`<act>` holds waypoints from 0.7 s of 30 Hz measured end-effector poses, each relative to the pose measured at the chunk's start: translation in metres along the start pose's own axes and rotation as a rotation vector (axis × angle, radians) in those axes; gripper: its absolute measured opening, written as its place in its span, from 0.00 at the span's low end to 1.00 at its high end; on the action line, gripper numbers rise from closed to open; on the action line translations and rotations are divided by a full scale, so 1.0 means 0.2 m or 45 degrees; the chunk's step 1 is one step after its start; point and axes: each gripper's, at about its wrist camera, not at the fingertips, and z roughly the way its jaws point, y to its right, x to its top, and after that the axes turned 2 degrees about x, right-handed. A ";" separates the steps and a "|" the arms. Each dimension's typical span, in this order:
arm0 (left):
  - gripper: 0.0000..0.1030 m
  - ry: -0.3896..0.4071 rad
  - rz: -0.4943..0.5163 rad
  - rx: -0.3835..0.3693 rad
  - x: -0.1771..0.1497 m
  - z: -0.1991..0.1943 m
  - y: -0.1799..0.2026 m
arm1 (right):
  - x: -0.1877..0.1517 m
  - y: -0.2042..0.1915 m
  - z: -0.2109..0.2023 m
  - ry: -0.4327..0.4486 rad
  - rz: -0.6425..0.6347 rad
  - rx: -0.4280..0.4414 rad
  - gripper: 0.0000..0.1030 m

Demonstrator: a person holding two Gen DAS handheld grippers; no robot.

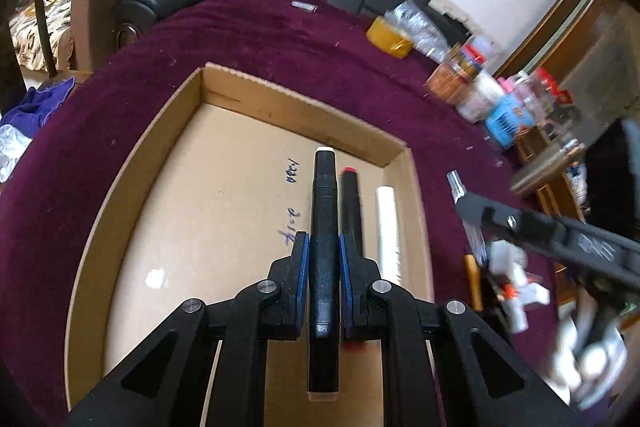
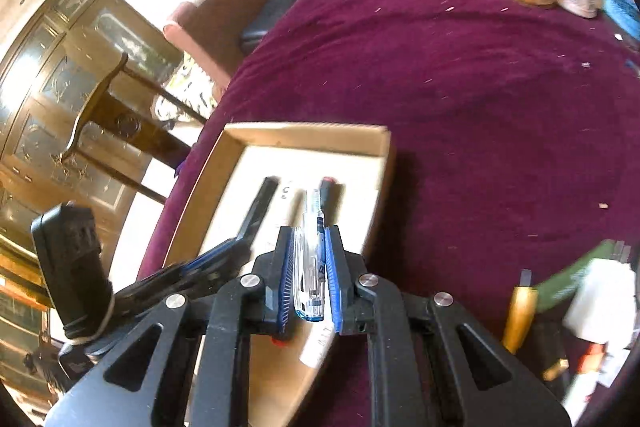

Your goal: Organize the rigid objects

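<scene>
Worktop [image 1: 248,39]: covered in maroon cloth; carries a shallow cardboard box [image 1: 132,163]
Black marker [image 1: 324,227]: pinched by the left gripper [image 1: 324,255] above the box floor
Clear pen [image 2: 312,259]: clamped in the right gripper [image 2: 310,267] over the box edge
Box contents: red-capped marker [image 1: 352,199]; white tube [image 1: 388,227]

Illegible blue and black handwriting on the cardboard box [image 1: 224,163] floor.
</scene>
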 end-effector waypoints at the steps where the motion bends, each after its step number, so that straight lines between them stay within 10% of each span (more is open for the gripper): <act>1: 0.11 -0.003 -0.011 0.021 0.01 0.03 -0.01 | 0.00 -0.03 0.04 -0.014 0.000 0.002 0.13; 11: 0.24 0.094 -0.181 -0.032 -0.06 -0.18 -0.15 | -0.01 -0.19 0.22 -0.077 -0.136 -0.099 0.13; 15: 0.41 0.246 -0.230 -0.032 -0.29 -0.60 -0.23 | -0.09 -0.20 -0.07 0.206 -0.307 -0.052 0.21; 19: 0.42 0.363 -0.318 0.066 -0.56 -1.02 -0.35 | -0.18 -0.10 -0.40 0.555 -0.379 -0.159 0.67; 21: 0.51 0.441 -0.395 0.164 -0.72 -1.20 -0.40 | -0.23 -0.03 -0.51 0.680 -0.379 -0.187 0.68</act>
